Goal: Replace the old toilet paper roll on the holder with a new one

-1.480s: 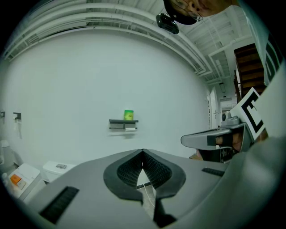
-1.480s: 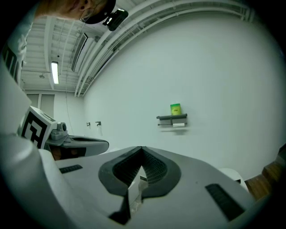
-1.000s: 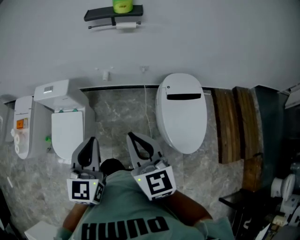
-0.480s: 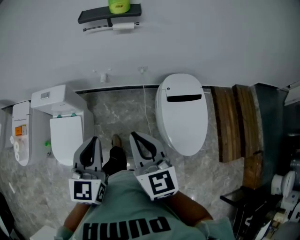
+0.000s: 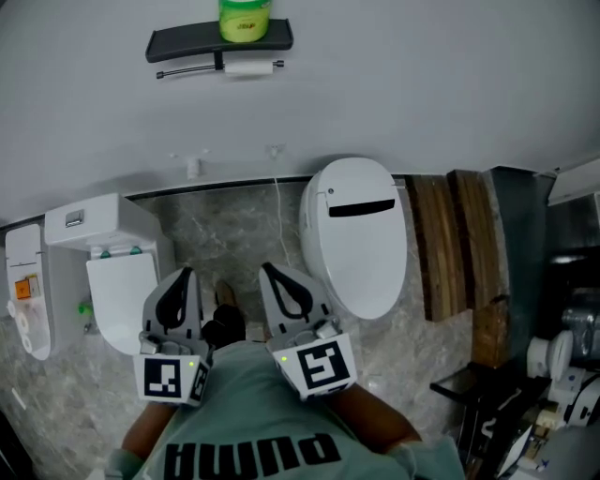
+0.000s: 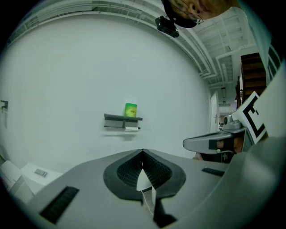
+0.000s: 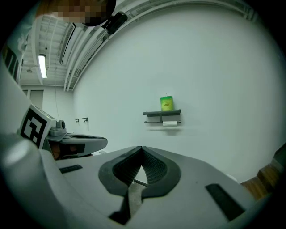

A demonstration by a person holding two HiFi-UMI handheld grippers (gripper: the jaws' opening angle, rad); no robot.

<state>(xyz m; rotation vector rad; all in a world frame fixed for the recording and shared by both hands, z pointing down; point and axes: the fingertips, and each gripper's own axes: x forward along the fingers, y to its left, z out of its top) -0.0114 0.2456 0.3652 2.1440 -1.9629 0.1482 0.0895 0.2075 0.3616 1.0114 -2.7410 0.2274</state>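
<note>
Left gripper (image 5: pixel 184 276) and right gripper (image 5: pixel 266 272) are both pinched shut and empty, since the toilet paper holder (image 5: pixel 217 67) at upper left is well away.

Big black letters on the person's green shirt (image 5: pixel 246 427) spelled PUMA, upside down in the head view. The marker cubes on the left gripper (image 5: pixel 182 275) and the right gripper (image 5: pixel 268 270) each had a black-and-white square pattern but no words. The green bottle (image 5: pixel 245 19) on the wall shelf (image 5: pixel 178 41) had a label too small to read. So was the orange sticker (image 5: pixel 26 284) on the white box (image 5: pixel 19 251).
</note>
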